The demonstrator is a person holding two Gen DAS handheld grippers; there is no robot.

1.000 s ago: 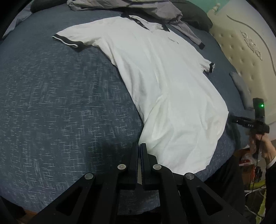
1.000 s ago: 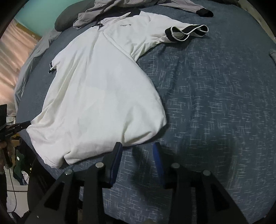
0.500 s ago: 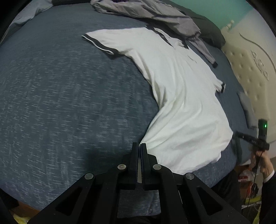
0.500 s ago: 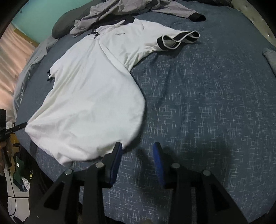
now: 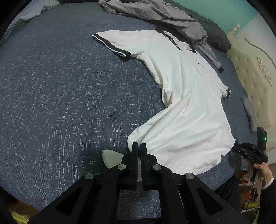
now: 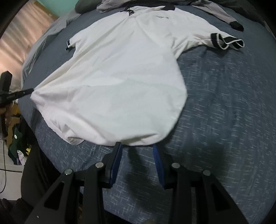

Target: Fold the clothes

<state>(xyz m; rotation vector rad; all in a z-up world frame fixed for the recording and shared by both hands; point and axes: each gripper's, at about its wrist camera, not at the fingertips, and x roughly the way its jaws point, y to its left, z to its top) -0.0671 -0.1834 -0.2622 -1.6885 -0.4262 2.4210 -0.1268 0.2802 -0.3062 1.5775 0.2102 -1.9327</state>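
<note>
Looking down from both wrists, met a bed [image 5: 60, 86] under a dark blue cover flecked with white, filling nearly all of each view. Found a cream tufted headboard [image 5: 255, 72] at three o'clock in the left view, a teal wall [image 6: 57, 5] at eleven and a pinkish curtain [image 6: 19, 37] at nine to ten in the right view. Noted a crumpled grey jacket [image 5: 155, 12] and a dark pillow [image 5: 215, 34] at twelve to one, the jacket against the collar of the white polo shirt [image 6: 120, 77]. Lay flat on the cover mid-bed, front up, collar toward twelve and hem toward six in the right view, long axis along that line, sleeves out at ten and two. Left hand-held gripper [image 5: 139, 144] clenched on one hem corner, cloth drawn taut toward nine. Right hand-held gripper [image 6: 137, 146] released, fingertips just at the hem edge at six, not pressing cloth.
</note>
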